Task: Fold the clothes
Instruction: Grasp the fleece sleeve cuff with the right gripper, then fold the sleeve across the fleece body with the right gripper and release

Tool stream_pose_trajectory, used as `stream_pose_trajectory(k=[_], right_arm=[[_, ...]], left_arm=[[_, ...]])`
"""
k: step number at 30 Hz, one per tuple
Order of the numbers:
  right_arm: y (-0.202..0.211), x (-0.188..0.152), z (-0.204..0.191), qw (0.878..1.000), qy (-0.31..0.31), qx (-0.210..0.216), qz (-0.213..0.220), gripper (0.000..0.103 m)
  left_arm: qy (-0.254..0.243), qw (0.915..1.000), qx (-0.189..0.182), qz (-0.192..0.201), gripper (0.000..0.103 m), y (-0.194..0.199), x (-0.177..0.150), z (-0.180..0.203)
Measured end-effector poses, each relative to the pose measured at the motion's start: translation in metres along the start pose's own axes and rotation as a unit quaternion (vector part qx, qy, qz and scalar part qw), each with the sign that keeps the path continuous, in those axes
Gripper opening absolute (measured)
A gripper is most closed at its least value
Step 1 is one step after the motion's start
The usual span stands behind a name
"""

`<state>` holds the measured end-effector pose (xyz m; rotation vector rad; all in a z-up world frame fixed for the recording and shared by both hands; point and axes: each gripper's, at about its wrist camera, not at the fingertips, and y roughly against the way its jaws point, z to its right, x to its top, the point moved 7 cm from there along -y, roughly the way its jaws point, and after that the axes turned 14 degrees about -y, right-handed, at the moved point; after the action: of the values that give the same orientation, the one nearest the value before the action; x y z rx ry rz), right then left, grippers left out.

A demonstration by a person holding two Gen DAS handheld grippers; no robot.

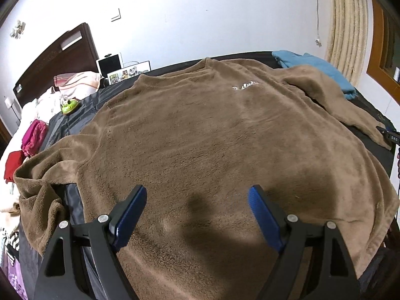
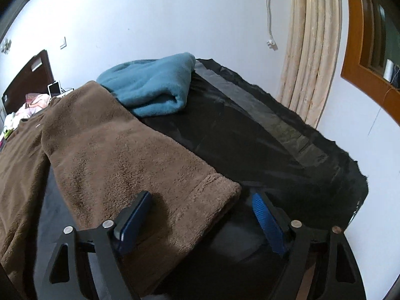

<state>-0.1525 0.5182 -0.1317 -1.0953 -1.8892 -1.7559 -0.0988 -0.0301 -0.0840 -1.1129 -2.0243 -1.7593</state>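
Brown fleece sweatshirt (image 1: 212, 135) lies spread flat, front up, on a black sheet (image 2: 250, 135) covering the bed, white lettering (image 1: 245, 86) on the chest, collar at the far edge. Left sleeve bunched at the near-left edge; right sleeve (image 2: 130, 155) stretched out toward the right, cuff end near.

Left gripper (image 1: 197, 207): released, jaws wide apart, hovering over the near hem area of the sweatshirt, nothing between the pads.

Right gripper (image 2: 202, 212): also released, jaws wide, at the right sleeve cuff. Left pad sits over the cuff fabric, right pad over bare sheet. Can't tell if the pad touches the fleece.

Folded blue fleece (image 2: 155, 85) at the far side, just beside the shoulder of the sweatshirt. Pile of pink, red and white clothes (image 1: 32, 135) well off to the left, below the dark headboard (image 1: 57, 60). Curtain (image 2: 312, 50) far right.
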Motion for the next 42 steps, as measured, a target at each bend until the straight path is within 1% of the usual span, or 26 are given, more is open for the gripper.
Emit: stream_pose_trajectory(k=[5,7,9,10,13,16,18,21,24,27,29,33,36,42], right_arm=[[0.003,-0.003,-0.009,1.0,0.017,0.011,0.005,0.059],[0.005,-0.005,-0.015,0.999,0.026,0.023,0.006,0.042],[0.007,-0.005,-0.021,0.999,0.03,0.039,0.002,0.032],[0.008,-0.005,-0.024,0.998,0.03,0.047,-0.001,0.029],[0.016,0.003,-0.034,0.997,0.021,0.078,0.001,0.026],[0.039,0.027,-0.047,0.992,0.0,0.126,0.024,0.026],[0.061,0.048,-0.061,0.987,0.0,0.155,0.051,0.026],[0.096,0.083,-0.086,0.979,0.014,0.18,0.099,0.026],[0.125,0.116,-0.117,0.971,0.028,0.196,0.137,0.026],[0.142,0.137,-0.157,0.964,0.053,0.211,0.155,0.026],[0.146,0.143,-0.19,0.96,0.075,0.221,0.157,0.026],[0.138,0.122,-0.251,0.951,0.122,0.248,0.135,0.026],[0.132,0.105,-0.297,0.943,0.158,0.268,0.118,0.026],[0.12,0.071,-0.387,0.921,0.228,0.305,0.082,0.026]], left_arm=[[0.016,0.9998,-0.007,-0.008,0.087,-0.007,-0.004,-0.003],[0.021,0.9997,-0.006,-0.008,0.087,-0.008,-0.006,-0.005],[0.025,0.9996,-0.006,-0.007,0.087,-0.008,-0.008,-0.006],[0.028,0.9996,-0.006,-0.007,0.087,-0.008,-0.008,-0.007],[0.035,0.9993,-0.009,-0.006,0.087,-0.008,-0.01,-0.011],[0.044,0.9989,-0.014,-0.006,0.087,-0.009,-0.011,-0.013],[0.051,0.9985,-0.018,-0.006,0.087,-0.009,-0.011,-0.015],[0.059,0.998,-0.022,-0.002,0.087,-0.01,-0.011,-0.017],[0.06,0.9978,-0.026,0.003,0.087,-0.01,-0.008,-0.018],[0.058,0.9979,-0.029,0.009,0.087,-0.009,-0.006,-0.018],[0.057,0.9978,-0.032,0.013,0.087,-0.008,-0.004,-0.019],[0.061,0.9969,-0.044,0.022,0.087,-0.007,0.0,-0.022],[0.069,0.9958,-0.055,0.026,0.087,-0.008,0.003,-0.027],[0.085,0.9924,-0.083,0.033,0.087,-0.011,0.011,-0.035]])
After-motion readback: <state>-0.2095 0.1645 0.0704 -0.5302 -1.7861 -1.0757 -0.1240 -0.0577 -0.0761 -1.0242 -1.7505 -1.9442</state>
